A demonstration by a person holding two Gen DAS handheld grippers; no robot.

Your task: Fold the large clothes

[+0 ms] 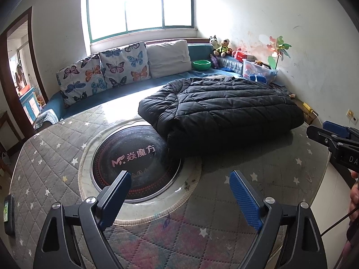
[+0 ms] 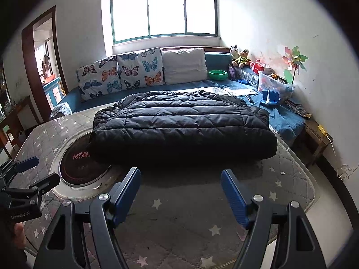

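A black quilted puffer jacket (image 2: 182, 126) is lying on the far half of a round table covered with a grey quilted cloth printed with white stars (image 2: 179, 204). It is sitting as a thick, roughly rectangular bundle, its long near edge running left to right, which suggests it is already doubled over on itself; how many layers are stacked there cannot be told. Its near left corner is overlapping the rim of a round black glass hotplate with pink lettering (image 1: 134, 163) set into the table's middle.

The left gripper (image 1: 179, 190) is hovering over the near side of the table with its blue-padded fingers spread wide and nothing between them; it is pointing down toward the hotplate, well short of the jacket. The right gripper (image 2: 180, 190) is likewise standing wide open and empty, aimed at the middle of the jacket's near edge but apart from it. Each gripper is showing at the edge of the other's view, so the two are being held side by side, seemingly backed off together to leave the bundle free.

Beyond the table a blue sofa (image 2: 107, 98) with butterfly-print cushions (image 2: 121, 72) is running under a bright window (image 2: 163, 11), with toys and a clear plastic box at its right end.

Judging by the compact shape, either the fold is finishing or one more fold across is coming.
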